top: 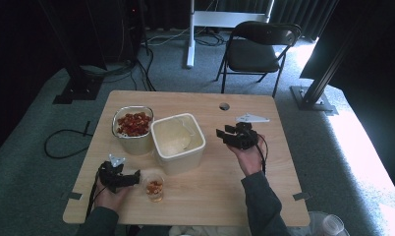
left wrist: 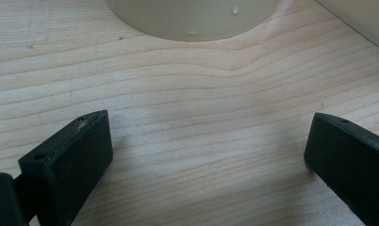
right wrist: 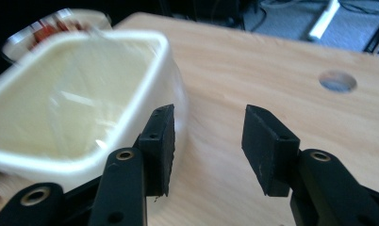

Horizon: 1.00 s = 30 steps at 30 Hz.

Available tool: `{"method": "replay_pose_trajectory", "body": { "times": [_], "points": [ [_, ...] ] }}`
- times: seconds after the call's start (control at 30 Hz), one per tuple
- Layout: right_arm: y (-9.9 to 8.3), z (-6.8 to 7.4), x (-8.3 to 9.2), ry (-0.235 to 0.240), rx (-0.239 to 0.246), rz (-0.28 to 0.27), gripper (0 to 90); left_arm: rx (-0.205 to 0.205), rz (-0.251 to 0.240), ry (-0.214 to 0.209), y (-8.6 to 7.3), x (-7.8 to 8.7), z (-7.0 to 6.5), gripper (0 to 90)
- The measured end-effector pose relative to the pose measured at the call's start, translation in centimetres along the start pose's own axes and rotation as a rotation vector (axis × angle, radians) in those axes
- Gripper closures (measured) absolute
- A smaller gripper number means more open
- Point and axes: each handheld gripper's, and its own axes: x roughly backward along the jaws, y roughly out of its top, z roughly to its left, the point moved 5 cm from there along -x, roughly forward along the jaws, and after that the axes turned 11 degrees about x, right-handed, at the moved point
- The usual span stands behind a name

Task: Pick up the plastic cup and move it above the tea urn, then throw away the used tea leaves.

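Standing upright beside left gripper (top: 136, 178): cup (top: 155, 187).

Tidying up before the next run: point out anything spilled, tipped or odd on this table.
Nothing stands out. The tub, the bowl of red pieces and the small cup all stand upright on the table, with no spill showing around them.

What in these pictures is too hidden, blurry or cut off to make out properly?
- Square white tub: what it holds is washed out in the high view and motion-blurred in the right gripper view.
- Small cup: its orange contents are too small to identify in the high view.
- Pale container: cut off by the top edge of the left gripper view.
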Motion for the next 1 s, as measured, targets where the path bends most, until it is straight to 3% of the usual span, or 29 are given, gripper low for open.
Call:
{"method": "replay_pose_trajectory", "body": {
  "times": [0.13, 0.33, 0.43, 0.57, 0.77, 0.87, 0.93, 1.0],
  "points": [
    [-1.6, -0.3, 0.0, -0.018, 0.007, 0.031, 53.2, 0.002, 0.000, 0.004, 0.1, -0.1, 0.0, 2.4],
    [-3.9, -0.6, 0.6, -0.065, 0.066, 0.091, 49.4, 0.000, -0.003, -0.001, 0.0, 0.1, 0.1, 4.5],
    [-4.9, -0.9, 0.9, -0.081, 0.070, 0.107, 48.3, -0.009, 0.000, -0.006, 0.0, 0.2, 0.1, 6.0],
    [-6.7, -1.4, 1.2, -0.111, 0.075, 0.131, 47.3, -0.009, 0.035, 0.000, -0.1, 0.9, 0.0, 15.9],
    [-10.2, -2.2, 1.0, -0.151, 0.100, 0.210, 44.0, -0.015, 0.054, -0.048, -0.4, 1.4, 0.0, 15.8],
    [-11.8, -2.5, 0.8, -0.163, 0.100, 0.232, 41.6, -0.020, 0.036, -0.061, -0.3, 1.9, 0.1, 15.2],
    [-12.8, -2.5, 0.6, -0.145, 0.093, 0.256, 41.1, -0.018, 0.004, -0.073, -0.2, 2.5, 0.2, 15.2],
    [-13.8, -2.6, 0.4, -0.158, 0.102, 0.275, 40.9, -0.011, -0.029, -0.075, -0.1, 3.1, 0.2, 15.2]
  ]
}}
